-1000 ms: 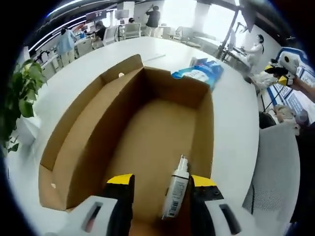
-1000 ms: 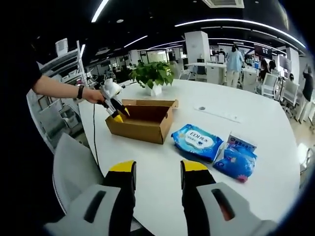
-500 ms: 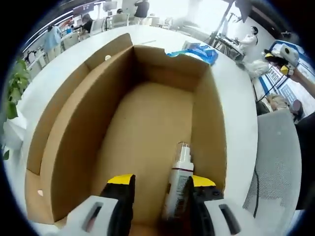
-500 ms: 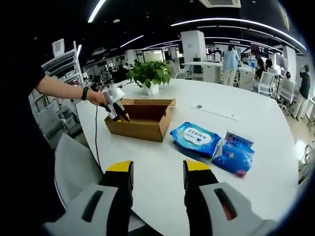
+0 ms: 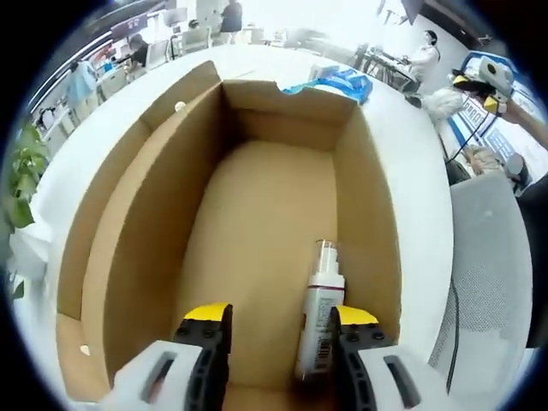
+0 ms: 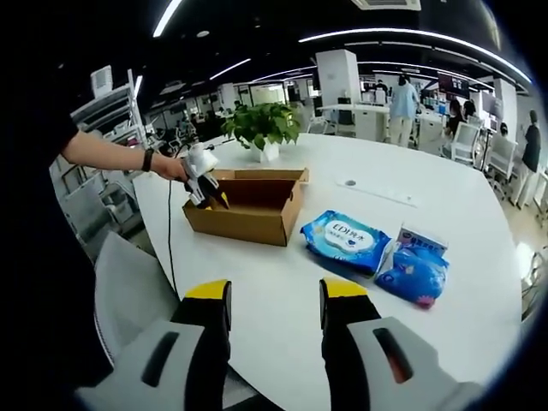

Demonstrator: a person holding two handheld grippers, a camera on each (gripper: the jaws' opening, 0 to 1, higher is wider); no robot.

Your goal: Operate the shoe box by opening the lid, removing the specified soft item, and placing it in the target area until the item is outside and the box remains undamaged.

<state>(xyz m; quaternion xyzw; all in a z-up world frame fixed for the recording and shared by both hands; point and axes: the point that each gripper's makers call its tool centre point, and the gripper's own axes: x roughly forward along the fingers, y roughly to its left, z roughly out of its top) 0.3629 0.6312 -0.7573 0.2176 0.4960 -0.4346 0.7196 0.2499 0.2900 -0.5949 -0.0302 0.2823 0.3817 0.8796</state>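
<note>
Box: brown cardboard shoe box [image 5: 257,223], open-topped, its lid flap [image 5: 128,188] standing up along the left side; it sits on the white round table [image 6: 360,282].
Bottle: a slim white spray bottle [image 5: 320,321] with a barcoded label lies on the box floor by the right wall, at the near end.
Bottle axis: lengthwise with the box, nozzle pointing to the far end.
Left gripper [image 5: 278,318]: jaws parted, dipped into the near end of the box; the bottle lies just inside the right jaw, and I cannot tell whether it is touching.
Right gripper [image 6: 265,295]: jaws parted, nothing between them, held above the near table edge, well away from the box.
Beside the box: a blue wipes pack [image 6: 345,240] and a blue pouch [image 6: 413,272] to its right.
</note>
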